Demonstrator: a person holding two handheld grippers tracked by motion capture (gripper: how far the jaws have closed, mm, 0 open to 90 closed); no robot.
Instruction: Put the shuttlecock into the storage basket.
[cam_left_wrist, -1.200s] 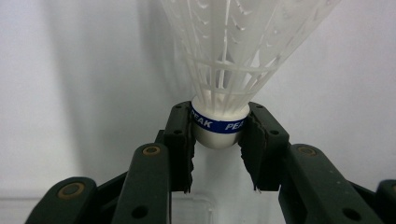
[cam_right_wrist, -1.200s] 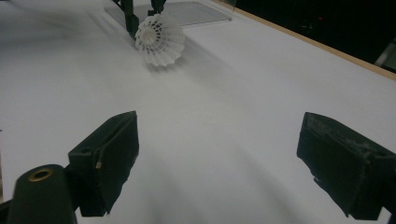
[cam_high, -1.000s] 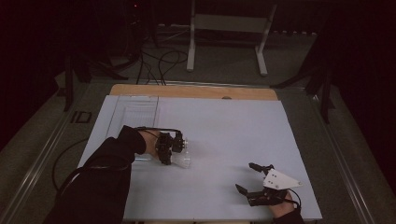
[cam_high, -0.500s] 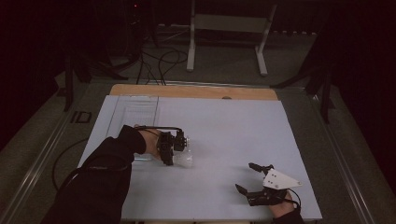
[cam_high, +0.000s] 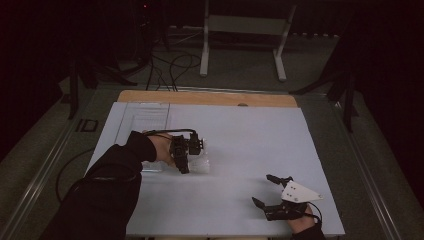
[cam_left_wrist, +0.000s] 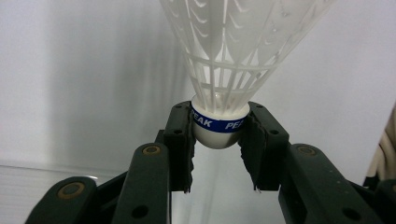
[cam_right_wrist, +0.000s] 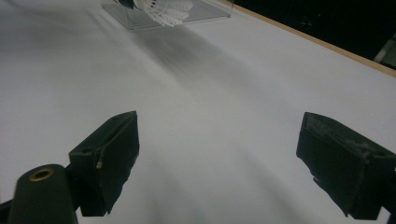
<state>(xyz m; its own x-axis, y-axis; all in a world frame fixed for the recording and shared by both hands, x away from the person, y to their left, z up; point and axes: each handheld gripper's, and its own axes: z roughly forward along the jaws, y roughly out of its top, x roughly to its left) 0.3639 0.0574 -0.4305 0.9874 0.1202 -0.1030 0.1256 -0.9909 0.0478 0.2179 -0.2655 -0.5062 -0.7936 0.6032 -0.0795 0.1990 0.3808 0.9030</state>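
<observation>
From the high view, my left gripper (cam_high: 186, 152) sits over the white-covered table (cam_high: 240, 135), left of its middle and nearer the left edge than the right, with my dark sleeve (cam_high: 107, 187) coming in from the near-left corner. Just past its tip lies something pale and translucent, too faint here to make out. My right gripper (cam_high: 265, 190), with its grey three-cornered plate on top, rests near the near-right corner, well apart from the left one, its jaws spread wide over bare white surface. A strip of bare wood shows along the table's far edge. In the left gripper view, my jaws are closed narrowly on the rounded white cork base of a white plastic shuttlecock (cam_left_wrist: 219, 116), one pad pressing each side of the blue band printed with white lettering; its lattice skirt flares up and away from me. In the right gripper view, my jaws stand wide apart with nothing between them but white table, and far off, toward the far side, the shuttlecock's skirt (cam_right_wrist: 163, 11) shows beside a clear flat plastic tray (cam_right_wrist: 187, 16).
</observation>
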